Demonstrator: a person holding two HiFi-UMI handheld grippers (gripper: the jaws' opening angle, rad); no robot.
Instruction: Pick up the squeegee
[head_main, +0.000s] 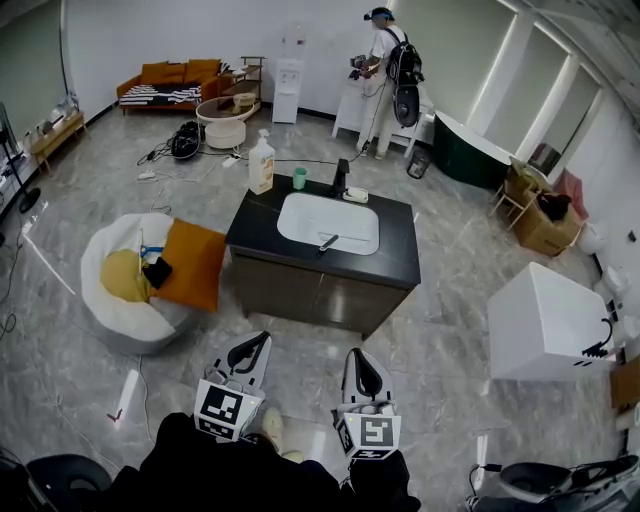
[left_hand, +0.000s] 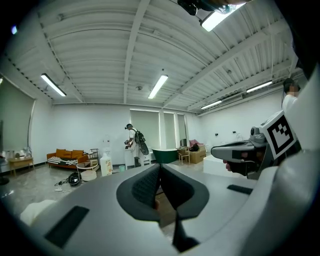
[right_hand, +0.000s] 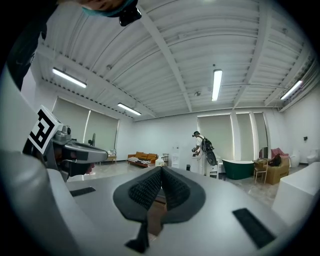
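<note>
Your left claw (head_main: 262, 340) and right claw (head_main: 360, 356) sit side by side at the bottom of the head view, above the grey floor (head_main: 450, 330). They are well short of the dark counter (head_main: 400, 250) ahead of you. Both are held roughly level, tips towards the counter.

In the left gripper view, the left claw (left_hand: 160, 167) has its two dark ribbed pads pressed together with nothing between them. In the right gripper view, the right claw (right_hand: 161, 170) is closed the same way and is empty too.

The small dark and grey thing at the near rim of the white sink (head_main: 300, 215) looks like the squeegee (head_main: 327, 242). It lies flat with its long axis on a diagonal, running from your near left towards your far right. It is too small to tell which end is the blade and which the handle.

At the counter's far edge stand a soap bottle (head_main: 261, 163), a green cup (head_main: 299, 178) and a black tap (head_main: 341, 178). All three are well apart from the squeegee. Neither claw touches anything on the counter.
</note>
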